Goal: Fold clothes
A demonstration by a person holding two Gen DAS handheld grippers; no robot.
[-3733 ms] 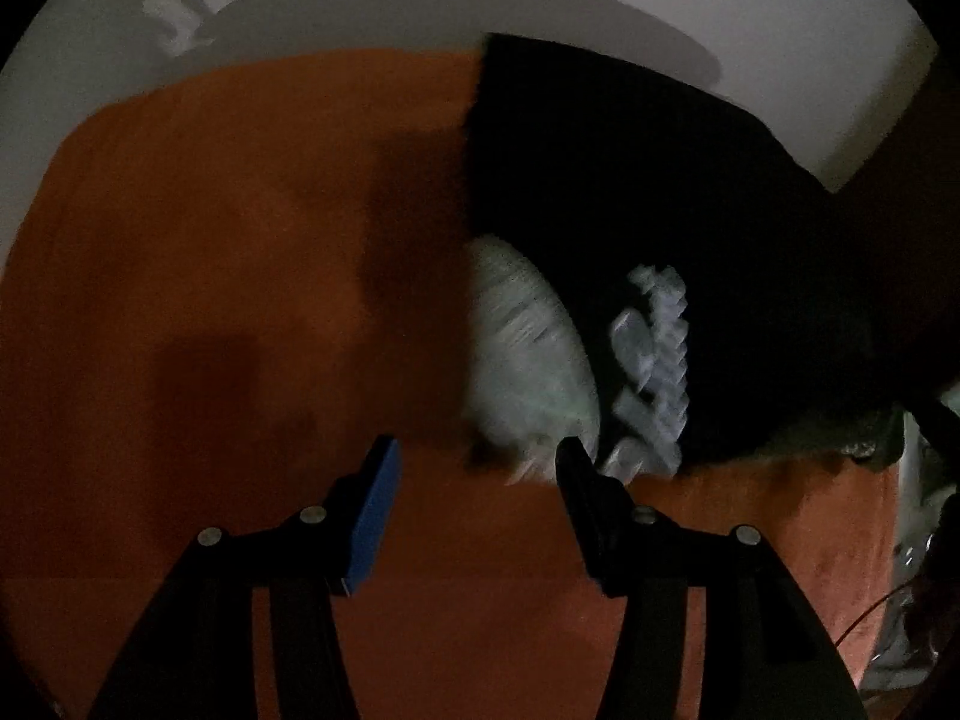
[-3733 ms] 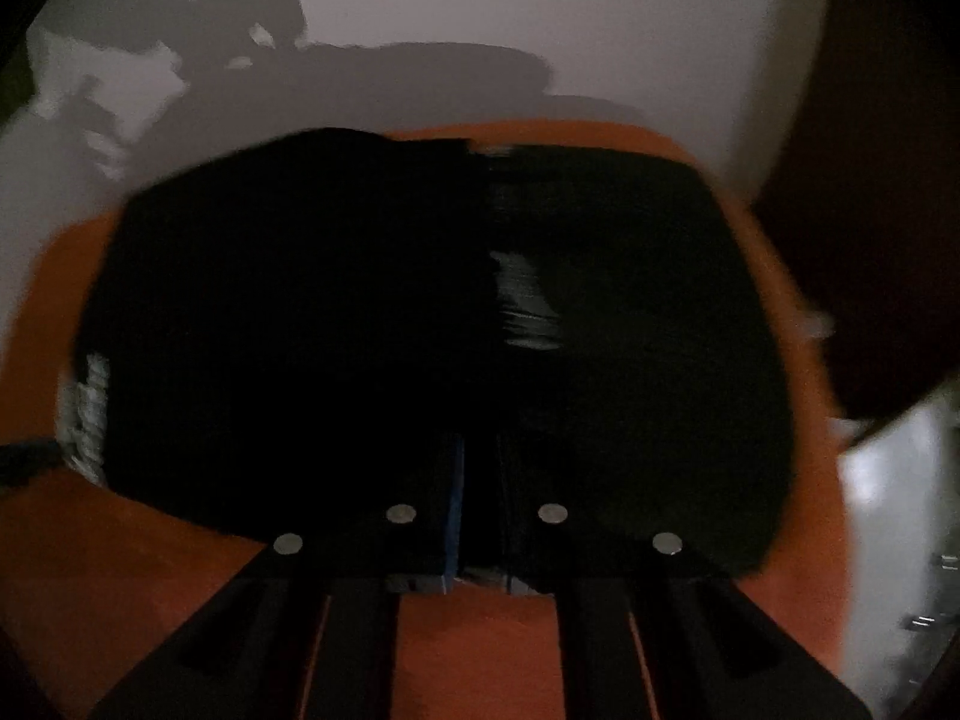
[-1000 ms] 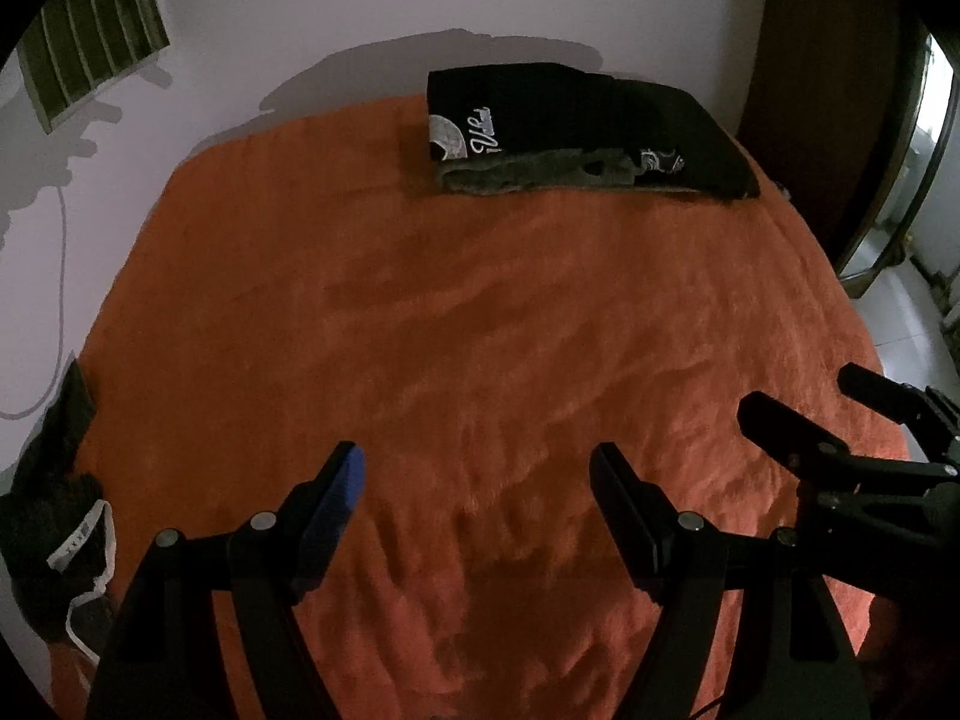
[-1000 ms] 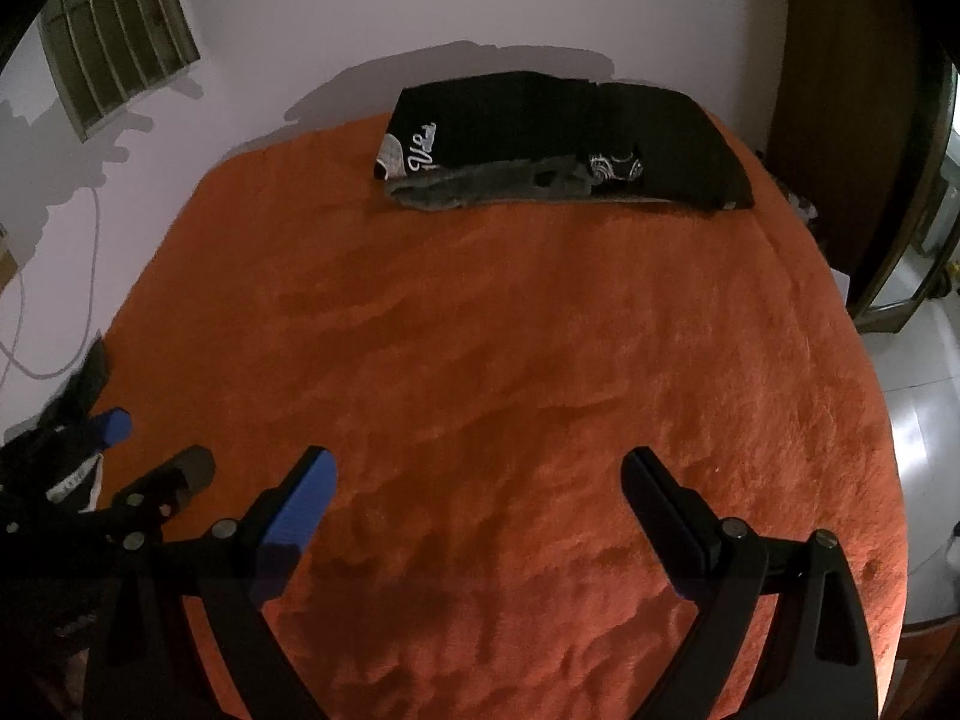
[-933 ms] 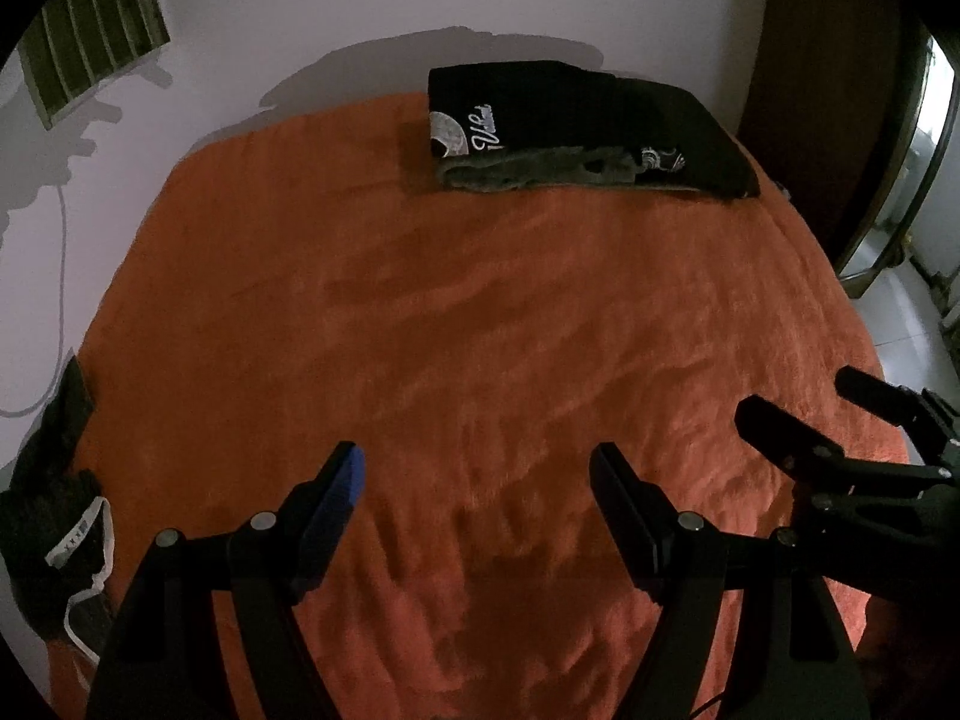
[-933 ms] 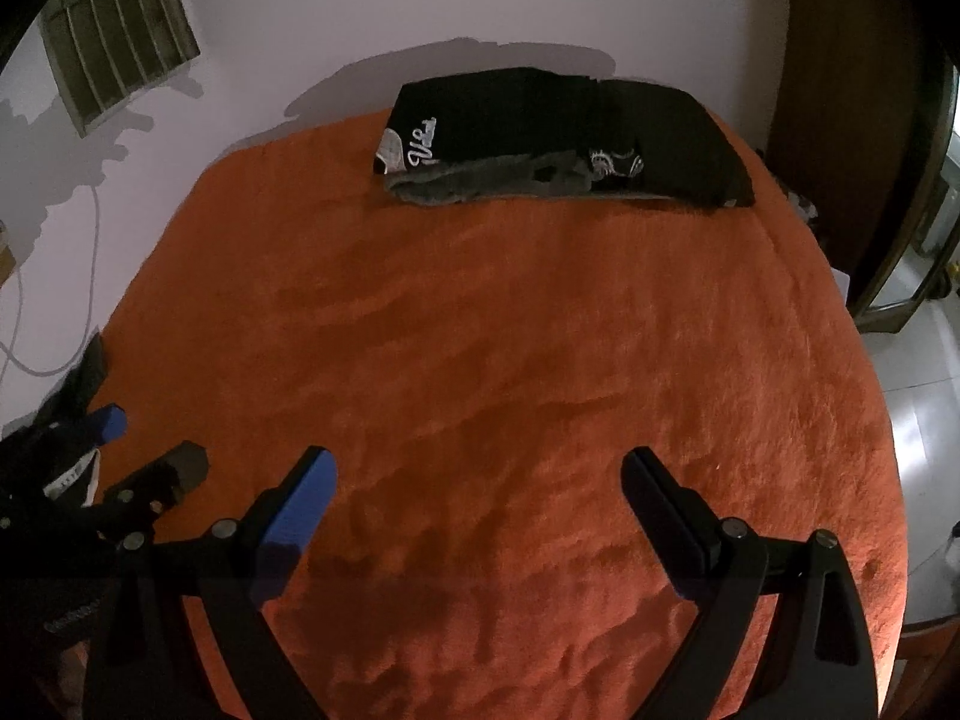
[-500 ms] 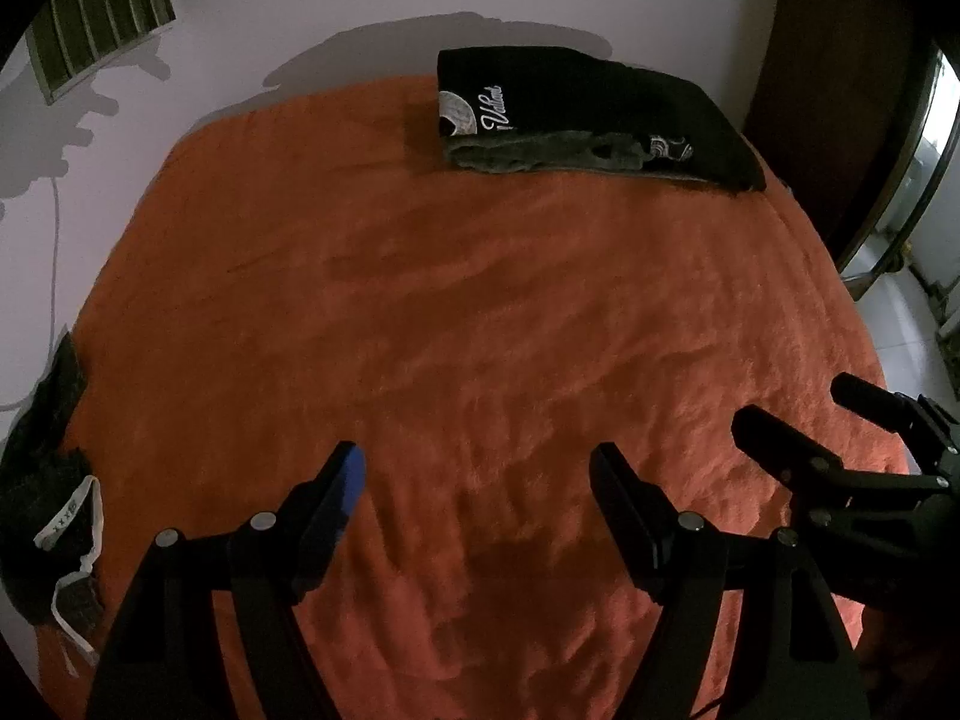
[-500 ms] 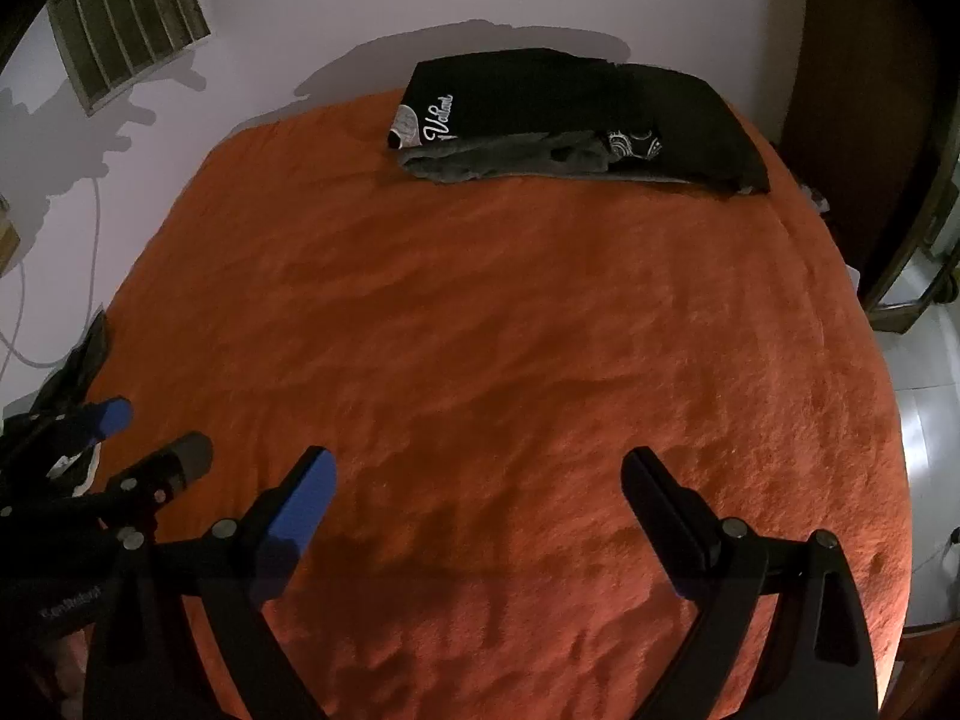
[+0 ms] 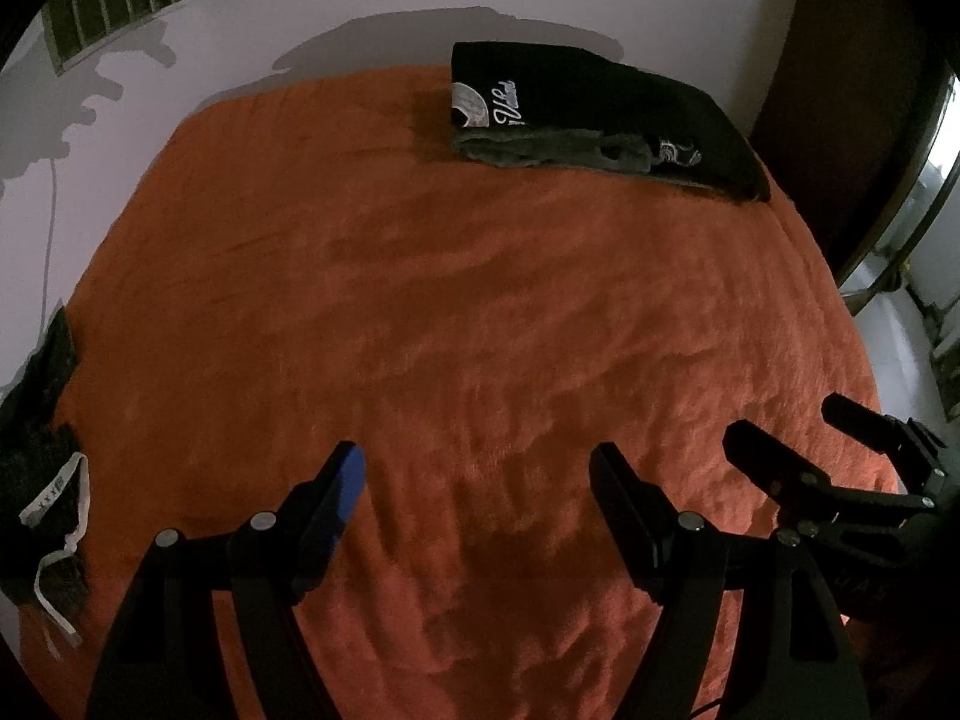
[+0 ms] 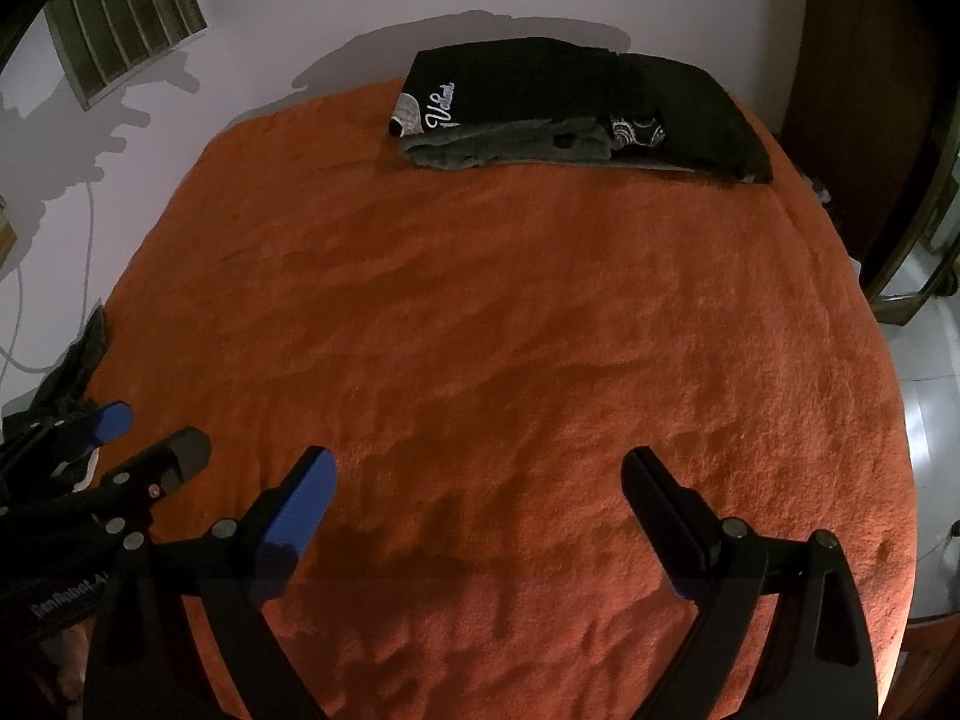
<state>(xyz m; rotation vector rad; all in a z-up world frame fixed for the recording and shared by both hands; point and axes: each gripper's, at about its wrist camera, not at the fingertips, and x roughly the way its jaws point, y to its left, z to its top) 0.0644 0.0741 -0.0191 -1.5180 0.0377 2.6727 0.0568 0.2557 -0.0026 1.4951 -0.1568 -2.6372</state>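
Note:
A stack of folded clothes point(image 9: 594, 120), black on top with white script and a grey layer beneath, lies at the far edge of the orange bed point(image 9: 450, 312) by the wall. It also shows in the right wrist view point(image 10: 576, 114). My left gripper point(image 9: 477, 477) is open and empty, low over the near part of the bed. My right gripper point(image 10: 480, 480) is open and empty beside it. Each gripper shows in the other's view: the right gripper point(image 9: 798, 438) at the right, the left gripper point(image 10: 153, 432) at the left.
A dark crumpled garment with a white band point(image 9: 42, 468) lies at the bed's left edge; it also shows in the right wrist view point(image 10: 72, 378). A white wall with a vent point(image 10: 126, 18) is behind. A dark wooden door point(image 9: 858, 90) and tiled floor point(image 10: 936, 390) are at the right.
Both grippers let go of the black garment and pulled back from the stack to the near side of the bed. In the last second the views shifted only slightly.

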